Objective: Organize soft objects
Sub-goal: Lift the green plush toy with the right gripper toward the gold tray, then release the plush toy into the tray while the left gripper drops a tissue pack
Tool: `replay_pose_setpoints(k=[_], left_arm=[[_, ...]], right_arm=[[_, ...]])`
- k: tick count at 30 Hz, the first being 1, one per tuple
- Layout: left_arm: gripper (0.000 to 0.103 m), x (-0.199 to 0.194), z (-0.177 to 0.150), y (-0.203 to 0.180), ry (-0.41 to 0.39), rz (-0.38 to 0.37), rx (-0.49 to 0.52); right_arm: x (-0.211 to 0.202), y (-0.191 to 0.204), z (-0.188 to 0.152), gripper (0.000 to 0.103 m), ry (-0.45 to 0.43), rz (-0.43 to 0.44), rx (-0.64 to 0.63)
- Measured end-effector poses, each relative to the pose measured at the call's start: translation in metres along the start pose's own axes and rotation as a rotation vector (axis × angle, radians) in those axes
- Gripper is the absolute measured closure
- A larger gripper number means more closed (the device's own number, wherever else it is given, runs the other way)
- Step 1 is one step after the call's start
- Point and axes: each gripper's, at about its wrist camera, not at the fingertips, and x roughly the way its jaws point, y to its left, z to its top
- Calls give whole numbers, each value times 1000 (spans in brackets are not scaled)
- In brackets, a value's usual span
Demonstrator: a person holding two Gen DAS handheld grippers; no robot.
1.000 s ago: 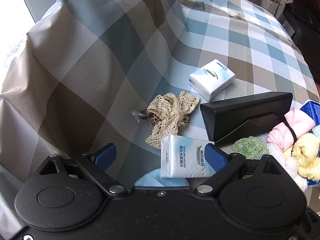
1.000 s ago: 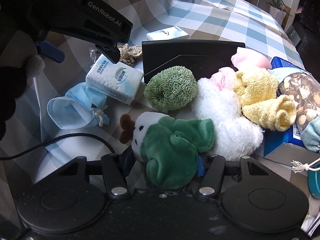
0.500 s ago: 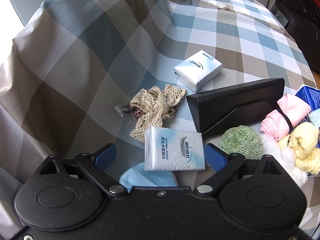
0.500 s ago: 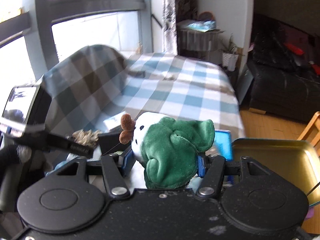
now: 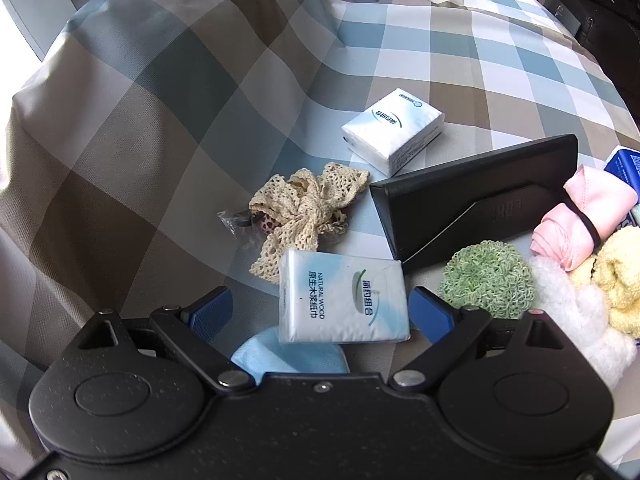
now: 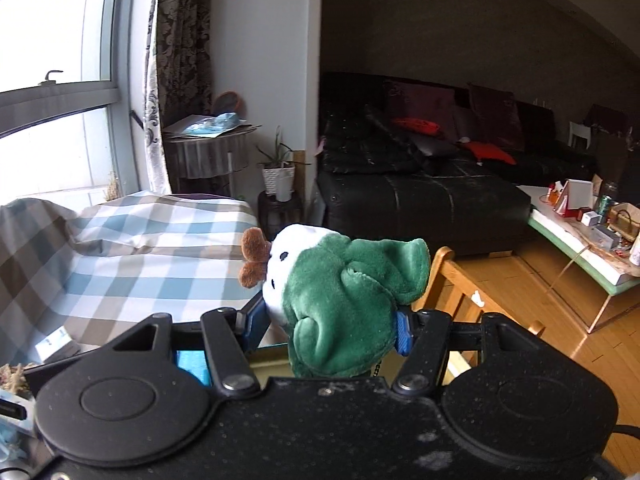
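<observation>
My right gripper [image 6: 328,326] is shut on a green and white plush toy [image 6: 336,296] with a brown antler, held up in the air above the table. My left gripper [image 5: 320,312] is open, low over the checked cloth. A tissue pack [image 5: 344,298] lies between its fingers, resting partly on a blue face mask [image 5: 288,356]. Beyond lie a beige lace bow [image 5: 308,212] and a second tissue pack [image 5: 394,130]. At the right sit a green knitted ball [image 5: 488,284], a pink cloth roll [image 5: 580,220], yellow towels [image 5: 616,276] and a white fluffy toy [image 5: 576,316].
A black case [image 5: 472,196] stands on the checked cloth [image 5: 160,120], right of the bow. In the right wrist view, a wooden chair [image 6: 460,292] stands past the plush, with a black sofa [image 6: 420,184] and a cluttered low table [image 6: 592,232] behind.
My right gripper has lifted the plush from the pile and swung up and right, now facing the room. My left gripper has drawn back slightly, staying open over the tissue pack.
</observation>
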Motion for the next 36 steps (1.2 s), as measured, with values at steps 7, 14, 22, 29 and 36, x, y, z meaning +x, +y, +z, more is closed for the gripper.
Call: replay_pose_setpoints(k=[7,14,22,29,36], left_arm=[[11,10,6,-15,31,39,4],[11,28,0,-22,72,132,9],[11,31,-2,-27,61,162,14],[34,31,-4,-16,78,68,-44],[34,5,-5,-11,31,72,-75]], right_arm=[[16,-10,-12,44,27,-17,7],[15,-9,-17,43,41,25,8],[18,-17,-14,43,71,36,51],[22,-19,-12,43,86,42,81],[27,-24,-13,43,117,44,100]])
